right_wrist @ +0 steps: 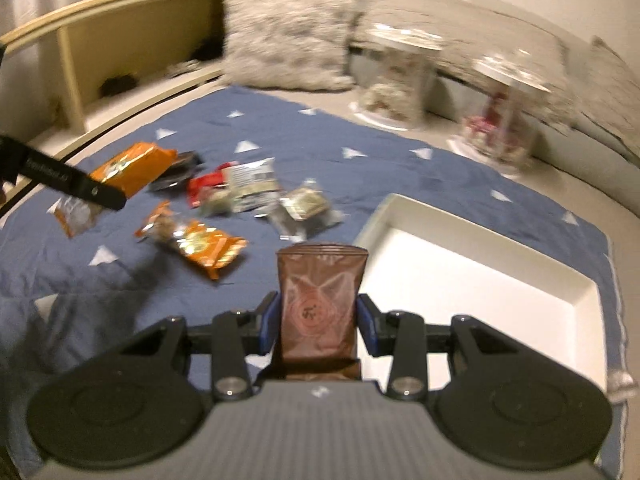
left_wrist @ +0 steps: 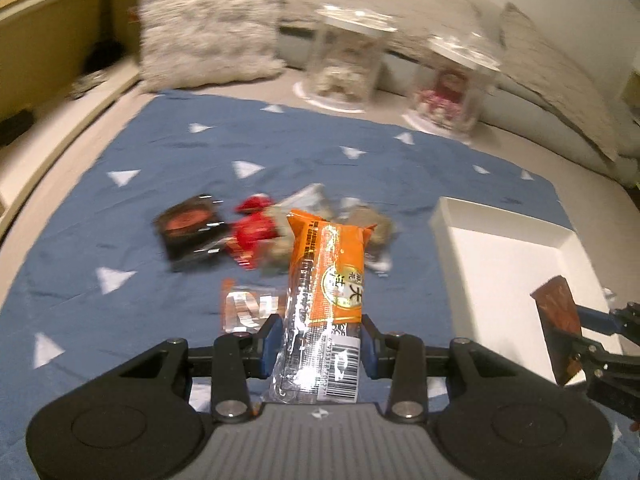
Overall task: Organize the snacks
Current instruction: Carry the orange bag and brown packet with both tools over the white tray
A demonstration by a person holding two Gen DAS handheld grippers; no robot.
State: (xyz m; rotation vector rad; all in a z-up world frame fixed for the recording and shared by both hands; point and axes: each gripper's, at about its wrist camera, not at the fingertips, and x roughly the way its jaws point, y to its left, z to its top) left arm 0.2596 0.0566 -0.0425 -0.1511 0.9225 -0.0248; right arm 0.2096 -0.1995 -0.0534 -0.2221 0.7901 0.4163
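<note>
blue cloth, left gripper clamping orange packet

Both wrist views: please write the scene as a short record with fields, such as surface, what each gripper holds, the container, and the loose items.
surface: blue cloth with white triangles
left gripper: shut on an orange snack packet, held upright
right gripper: shut on a brown snack packet, held upright
container: white tray on the cloth's right side, inside looks bare
loose snacks: mixed pile on the cloth, left of the tray
background: two clear jars, a fluffy pillow
image quality: motion blur, labels unreadable
</note>
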